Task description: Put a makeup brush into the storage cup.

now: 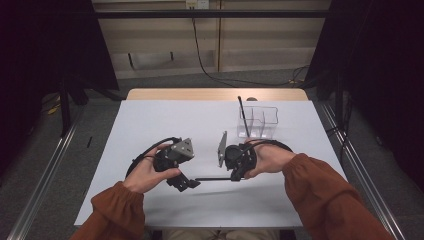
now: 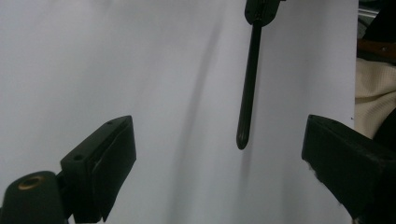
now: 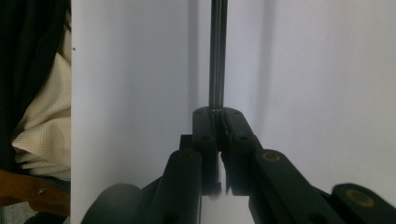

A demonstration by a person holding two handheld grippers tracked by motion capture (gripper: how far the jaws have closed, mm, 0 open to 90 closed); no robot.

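High view shows the right gripper (image 1: 233,176), low centre, clamped on a black pen (image 1: 212,179) so the free end reaches the left gripper (image 1: 187,183), whose jaws stand wide, nothing between the pads. Pen lies level, long axis across frame, pointing left, above the table (image 1: 150,125).

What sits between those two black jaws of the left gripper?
In the left gripper view, the free tip of the thin black rod reaches into the gap of the left gripper, touching neither jaw. Behind it is bare white table. The right gripper clamps its far end.
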